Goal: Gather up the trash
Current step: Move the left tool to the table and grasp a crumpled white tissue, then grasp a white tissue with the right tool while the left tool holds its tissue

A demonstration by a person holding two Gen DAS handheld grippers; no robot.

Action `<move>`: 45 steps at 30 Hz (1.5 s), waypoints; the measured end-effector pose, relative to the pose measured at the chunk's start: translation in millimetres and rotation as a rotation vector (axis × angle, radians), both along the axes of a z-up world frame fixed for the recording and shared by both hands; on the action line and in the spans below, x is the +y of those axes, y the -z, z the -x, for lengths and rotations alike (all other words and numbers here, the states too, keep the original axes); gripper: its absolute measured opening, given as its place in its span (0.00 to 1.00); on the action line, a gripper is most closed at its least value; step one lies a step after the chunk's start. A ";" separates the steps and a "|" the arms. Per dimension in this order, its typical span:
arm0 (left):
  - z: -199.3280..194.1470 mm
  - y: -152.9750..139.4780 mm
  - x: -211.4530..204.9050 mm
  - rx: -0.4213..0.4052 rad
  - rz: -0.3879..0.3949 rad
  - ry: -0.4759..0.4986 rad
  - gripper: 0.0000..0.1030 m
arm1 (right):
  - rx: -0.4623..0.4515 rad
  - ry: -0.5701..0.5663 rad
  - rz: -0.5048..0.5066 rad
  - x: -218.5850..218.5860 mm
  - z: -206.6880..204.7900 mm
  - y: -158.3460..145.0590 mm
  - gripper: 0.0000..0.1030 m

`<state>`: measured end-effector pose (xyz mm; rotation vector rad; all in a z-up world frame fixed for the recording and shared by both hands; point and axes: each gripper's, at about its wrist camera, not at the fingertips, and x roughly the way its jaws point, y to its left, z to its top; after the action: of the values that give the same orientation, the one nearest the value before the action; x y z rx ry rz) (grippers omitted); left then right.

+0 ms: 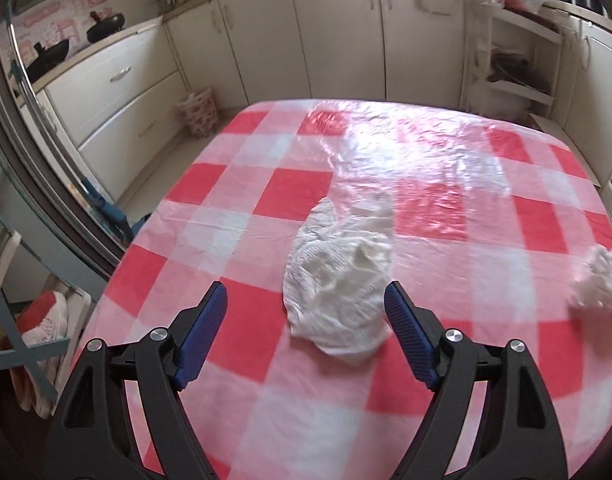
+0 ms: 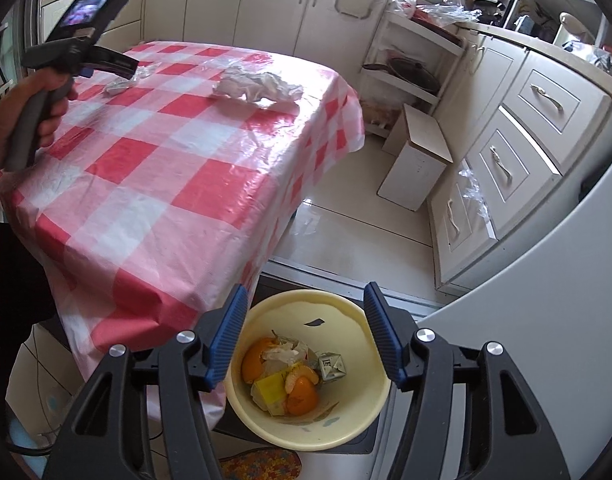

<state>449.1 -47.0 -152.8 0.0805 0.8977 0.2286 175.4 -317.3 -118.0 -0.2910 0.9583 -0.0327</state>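
Second tissue (image 1: 597,280) cut off by my left view's right edge, smeared by motion. Left gripper (image 2: 122,66) tips hidden behind its own body in right view. Print on foil carton (image 2: 331,366) in bin (image 2: 369,412) unreadable.

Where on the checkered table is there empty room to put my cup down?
The near end of the table, toward the yellow bin, is bare, and so is the far edge by the cabinets. The middle is busier: one crumpled tissue lies just ahead of the left gripper, another tissue sits nearer the table's right side.
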 end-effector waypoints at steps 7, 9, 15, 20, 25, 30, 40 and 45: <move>-1.8 10.7 -10.9 0.023 0.064 0.139 0.18 | -0.004 -0.041 0.014 18.3 -8.1 -1.3 0.57; 5.8 10.5 -22.5 0.025 0.075 0.182 0.16 | -0.015 -0.043 0.019 20.9 -12.2 -3.2 0.57; 32.7 3.8 -55.9 0.030 0.191 0.314 0.14 | -0.015 -0.068 0.014 32.5 -15.7 -2.5 0.57; 26.0 -17.0 -90.9 -0.001 0.299 0.384 0.14 | -0.014 -0.068 0.003 33.8 -16.1 -2.6 0.58; -5.7 -38.5 -138.2 -0.024 0.334 0.429 0.14 | -0.013 -0.066 -0.010 32.3 -16.0 -3.0 0.58; -52.6 -13.2 -179.7 0.130 0.324 0.439 0.14 | -0.010 -0.063 -0.006 30.1 -16.2 -4.3 0.58; 22.9 0.5 -174.2 0.298 0.299 0.674 0.14 | -0.055 -0.061 -0.021 32.7 -14.9 -18.6 0.58; 64.0 -6.9 -132.4 0.263 0.404 0.646 0.14 | -0.074 -0.093 -0.064 42.2 -16.5 -22.0 0.58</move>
<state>385.1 -179.4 -145.9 0.0214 1.1160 -0.5769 191.9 -275.2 -96.0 -0.2730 0.8701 0.0721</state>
